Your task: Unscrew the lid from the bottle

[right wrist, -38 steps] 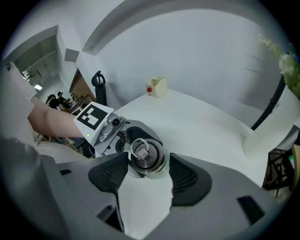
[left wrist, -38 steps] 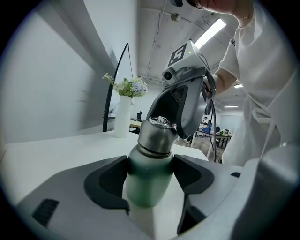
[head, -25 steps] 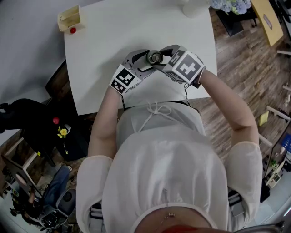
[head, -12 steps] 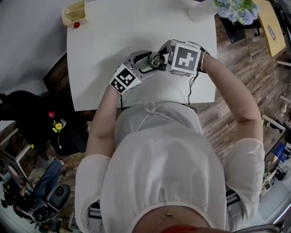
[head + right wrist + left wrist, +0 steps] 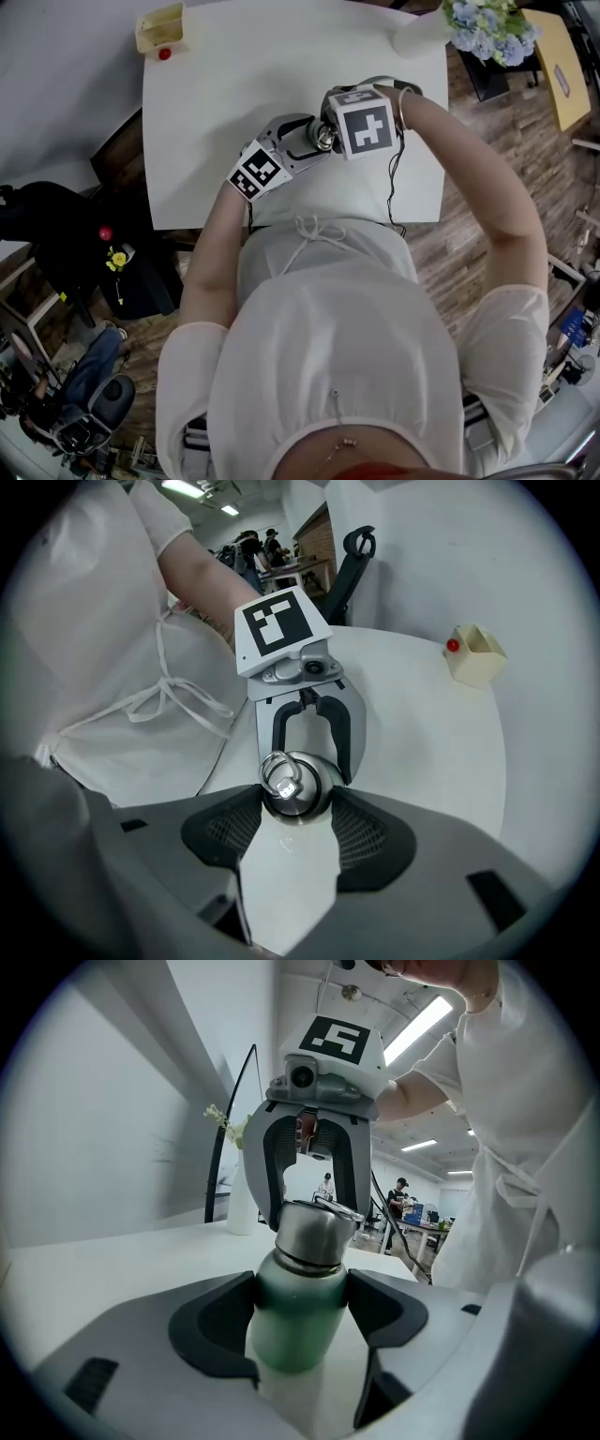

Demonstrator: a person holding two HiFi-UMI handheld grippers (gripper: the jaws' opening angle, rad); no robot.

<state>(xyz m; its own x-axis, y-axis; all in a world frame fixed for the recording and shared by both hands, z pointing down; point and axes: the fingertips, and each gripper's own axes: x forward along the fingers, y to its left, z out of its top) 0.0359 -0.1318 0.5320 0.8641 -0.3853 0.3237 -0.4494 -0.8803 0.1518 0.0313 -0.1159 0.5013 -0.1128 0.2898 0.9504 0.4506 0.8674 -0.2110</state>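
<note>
Matte green bottle [image 5: 291, 1335] — left gripper [image 5: 300, 1305]; domed steel lid [image 5: 298, 794] — right gripper [image 5: 294, 810].

the bottle [image 5: 289, 1335] is showing a pale green body under a brushed silver lid [image 5: 311, 1232]. the left gripper [image 5: 300, 1321] and right gripper [image 5: 298, 805] are wearing grey shells, black-padded jaws and black-and-white square markers. the tabletop [image 5: 244, 84] is gleaming white, with a cream box [image 5: 159, 28] and a red ball [image 5: 165, 54].

An open-plan office workroom: ceiling strip lights [image 5: 419, 1026], distant desks [image 5: 441, 1229], wheeled office chair [image 5: 92, 412], wood-plank floor [image 5: 497, 122].
</note>
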